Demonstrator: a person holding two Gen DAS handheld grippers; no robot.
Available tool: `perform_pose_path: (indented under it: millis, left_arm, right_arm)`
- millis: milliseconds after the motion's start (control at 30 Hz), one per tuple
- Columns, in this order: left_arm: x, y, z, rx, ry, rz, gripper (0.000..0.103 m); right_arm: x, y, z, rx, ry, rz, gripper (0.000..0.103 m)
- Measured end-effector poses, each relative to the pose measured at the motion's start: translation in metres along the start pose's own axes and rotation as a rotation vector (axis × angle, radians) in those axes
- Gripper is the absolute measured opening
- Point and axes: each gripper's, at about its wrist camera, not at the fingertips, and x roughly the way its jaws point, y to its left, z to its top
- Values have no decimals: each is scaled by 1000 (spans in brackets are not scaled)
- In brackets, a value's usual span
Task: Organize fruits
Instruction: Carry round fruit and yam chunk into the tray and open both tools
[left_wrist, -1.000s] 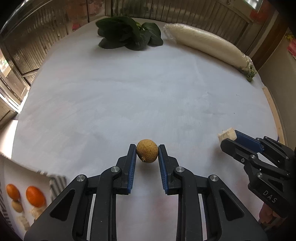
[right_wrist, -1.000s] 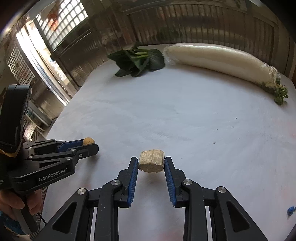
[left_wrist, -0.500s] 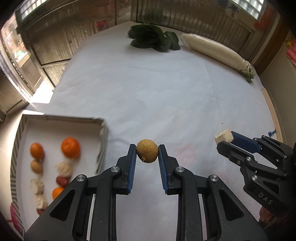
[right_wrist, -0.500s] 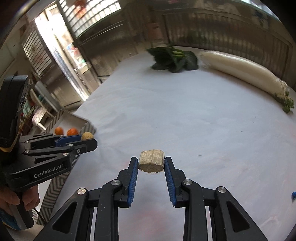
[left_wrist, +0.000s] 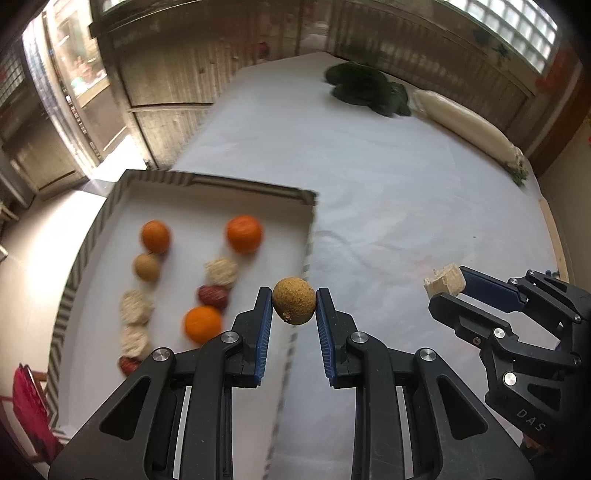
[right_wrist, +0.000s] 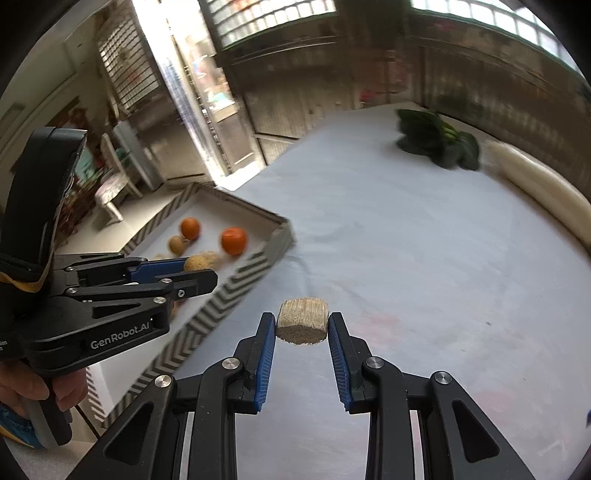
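Left wrist view, left hand-held gripper (left_wrist: 294, 305) clamped on round tan speckled fruit (left_wrist: 294, 300), right hand-held gripper (right_wrist: 302, 325) clamped on beige fibrous chunk (right_wrist: 303, 320)

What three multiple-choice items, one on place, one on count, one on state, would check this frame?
1. Where does the tray lie in the left wrist view?
A. left of the white table
B. beside the white radish
C. under the leafy greens

2. How many bright orange fruits lie in the tray?
A. one
B. three
C. five

3. What is the left gripper doing?
A. standing open and empty
B. pinching a round brown fruit
C. pressing on the table

Key: 1 A, its striped rim meets the table's left edge; 2 B, three orange fruits show among paler pieces; 3 B, the jaws close on the fruit from both sides.
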Motion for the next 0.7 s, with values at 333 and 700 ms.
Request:
perform_pose_path:
  millis: [333,700]
  left_arm:
    - [-12,54,-25,-102,6,69,23]
    - [-18,116,-62,-216,54,129,23]
  right_arm:
    - [24,55,11,-114,32,82,28]
    - [54,97,21,-194,79,142,28]
